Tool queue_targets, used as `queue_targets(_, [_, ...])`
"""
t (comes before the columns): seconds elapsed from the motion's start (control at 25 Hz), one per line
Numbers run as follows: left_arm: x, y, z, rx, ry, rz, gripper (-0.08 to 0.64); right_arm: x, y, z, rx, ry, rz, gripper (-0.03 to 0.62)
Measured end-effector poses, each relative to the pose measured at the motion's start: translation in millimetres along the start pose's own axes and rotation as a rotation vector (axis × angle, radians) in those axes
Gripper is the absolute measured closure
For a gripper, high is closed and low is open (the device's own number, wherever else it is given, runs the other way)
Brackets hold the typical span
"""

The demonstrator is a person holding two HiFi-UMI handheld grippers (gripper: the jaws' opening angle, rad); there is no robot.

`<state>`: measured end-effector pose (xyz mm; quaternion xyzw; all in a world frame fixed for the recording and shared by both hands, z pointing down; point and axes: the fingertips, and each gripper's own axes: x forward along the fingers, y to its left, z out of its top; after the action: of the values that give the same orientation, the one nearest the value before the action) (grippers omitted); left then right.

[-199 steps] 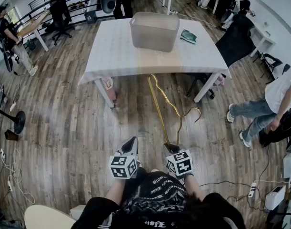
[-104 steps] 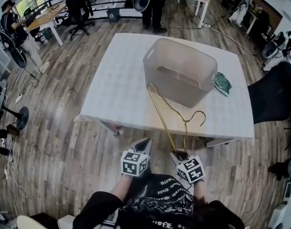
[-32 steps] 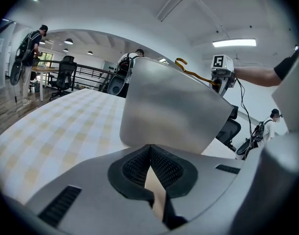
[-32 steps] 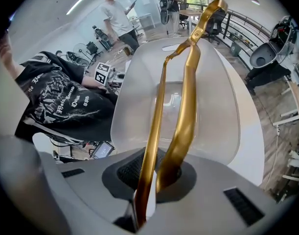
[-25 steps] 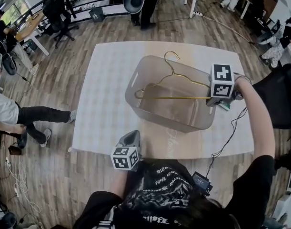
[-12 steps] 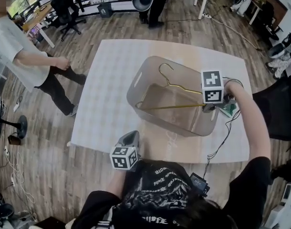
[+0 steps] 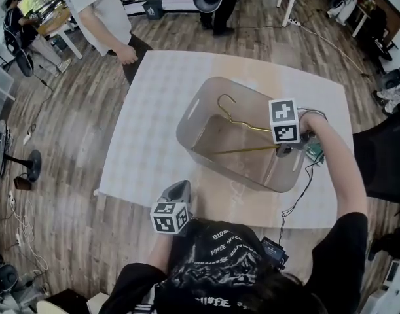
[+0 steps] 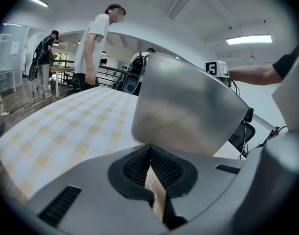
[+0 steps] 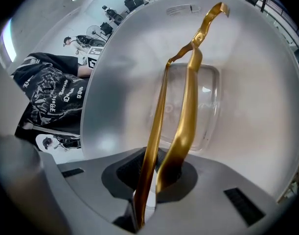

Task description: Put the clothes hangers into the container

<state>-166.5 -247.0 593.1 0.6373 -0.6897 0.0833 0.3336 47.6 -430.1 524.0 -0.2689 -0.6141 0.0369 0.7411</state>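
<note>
A gold wire clothes hanger (image 7: 242,150) lies tilted inside the translucent grey container (image 7: 186,120) on the white table; its hook (image 7: 224,100) points at the far wall. My right gripper (image 7: 281,150) is at the container's right rim, shut on one corner of the hanger. In the right gripper view the hanger (image 9: 186,111) runs from the right gripper (image 9: 156,173) down toward the container's floor (image 9: 266,106). My left gripper (image 7: 181,187) hovers at the table's near edge, shut and holding nothing. In the left gripper view the container (image 8: 188,111) stands just beyond the left gripper (image 8: 150,153).
The table (image 7: 154,110) carries a checked white cloth. A small green object (image 7: 314,152) lies on it right of the container. A person in a white shirt (image 7: 98,12) stands at the table's far left corner. A black chair (image 7: 383,162) stands to the right.
My right gripper has lowered the hanger deeper into the container. A person has walked from the left side to the table's far left corner. The left gripper has stayed put.
</note>
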Motion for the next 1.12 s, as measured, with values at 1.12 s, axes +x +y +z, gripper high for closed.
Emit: queue_targets(1.12, [-3, 2, -10, -0.022, 0.023, 0.022, 0.540, 7, -46, -5, 0.042, 0.041, -0.175, 0.469])
